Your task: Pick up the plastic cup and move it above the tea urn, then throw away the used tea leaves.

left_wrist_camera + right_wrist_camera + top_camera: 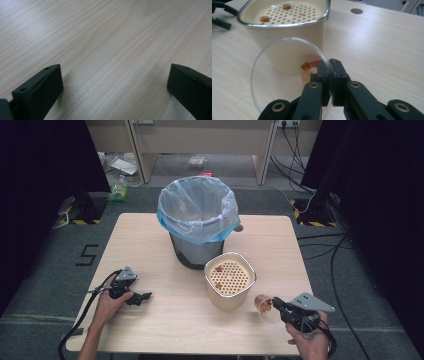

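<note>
So the right gripper [331, 75] is pinching the rim of a clear plastic cup [279, 77], jaws closed tight on the wall, one inside and one outside. The cup is tipping on its side with a few reddish and pale food bits [308, 67] sitting near the jaws. Just past the jaws, a cream pot with a perforated strainer insert [287, 15] is standing on the worktop [382, 50], two small chunks lying on the holes. The left gripper [115, 82] is resting low over bare wood, jaws spread wide apart and gripping nothing. Beyond the pot, a bin with a blue liner [197, 217] is standing.
</note>
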`<control>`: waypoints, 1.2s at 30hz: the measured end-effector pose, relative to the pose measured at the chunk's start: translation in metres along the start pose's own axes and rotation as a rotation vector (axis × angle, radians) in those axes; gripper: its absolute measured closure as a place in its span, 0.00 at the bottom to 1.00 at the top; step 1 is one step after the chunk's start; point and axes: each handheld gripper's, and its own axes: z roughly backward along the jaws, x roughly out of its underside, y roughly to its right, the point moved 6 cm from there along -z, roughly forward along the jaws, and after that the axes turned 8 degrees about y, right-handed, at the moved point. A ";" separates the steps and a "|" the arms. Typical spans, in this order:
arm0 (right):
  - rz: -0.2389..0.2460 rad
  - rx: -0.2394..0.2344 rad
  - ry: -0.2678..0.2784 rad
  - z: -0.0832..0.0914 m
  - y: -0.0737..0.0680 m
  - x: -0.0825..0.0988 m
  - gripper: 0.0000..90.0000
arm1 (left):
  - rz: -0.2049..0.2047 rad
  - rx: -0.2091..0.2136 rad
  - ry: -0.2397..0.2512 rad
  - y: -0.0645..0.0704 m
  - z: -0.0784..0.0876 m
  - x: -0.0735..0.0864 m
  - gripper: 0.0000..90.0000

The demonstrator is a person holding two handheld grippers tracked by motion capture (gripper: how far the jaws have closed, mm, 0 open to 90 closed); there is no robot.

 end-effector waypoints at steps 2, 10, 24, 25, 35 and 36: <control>0.013 0.020 0.007 -0.003 0.006 -0.005 0.97 | 0.000 -0.001 0.001 0.000 0.000 0.000 0.00; 0.069 0.081 0.038 -0.015 0.024 -0.014 0.97 | 0.000 -0.001 0.001 0.000 0.000 0.000 0.00; 0.164 0.167 0.149 -0.034 0.040 -0.057 0.97 | 0.000 0.000 0.002 0.000 0.000 0.000 0.00; 0.171 0.170 0.157 -0.034 0.039 -0.060 0.97 | 0.000 0.000 0.001 0.000 0.000 0.000 0.00; 0.268 0.194 0.209 -0.051 0.032 -0.094 0.97 | 0.000 0.000 0.001 0.000 0.000 0.000 0.00; 0.280 0.195 0.211 -0.053 0.031 -0.097 0.97 | 0.000 0.000 0.001 0.000 0.000 0.000 0.00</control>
